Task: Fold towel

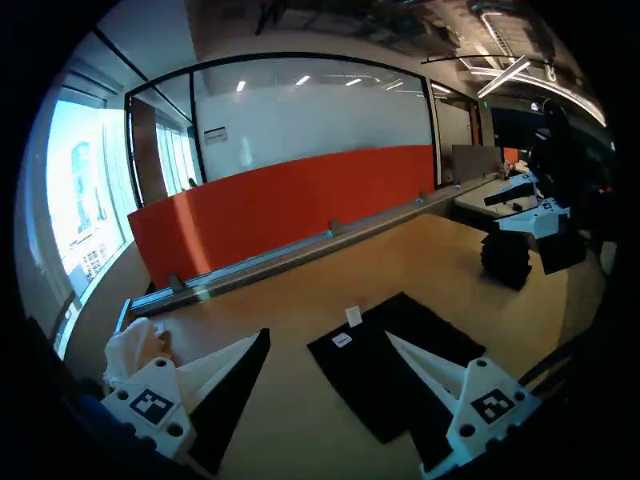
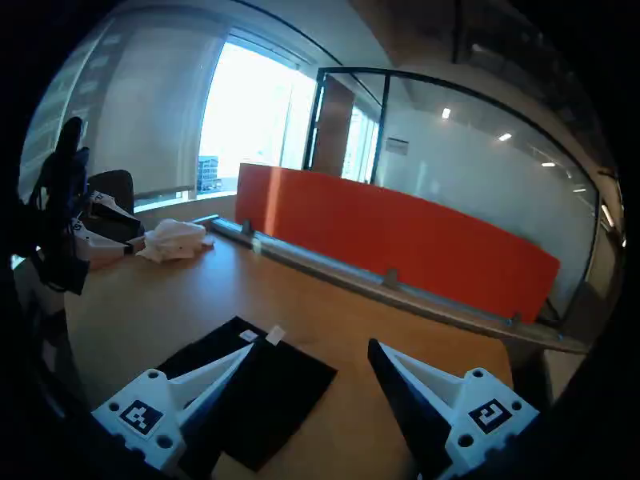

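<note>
Left gripper view: our left gripper (image 1: 326, 334) hovers over the table (image 1: 304, 432) with jaws apart and empty. The black towel (image 1: 356, 372) lies flat at lower centre, partly behind the right-hand finger. Right gripper view: our right gripper (image 2: 312, 346) also has jaws apart, with the towel (image 2: 280, 392) at lower left. We judge it best to pinch neighbouring corners and lift them evenly.
</note>
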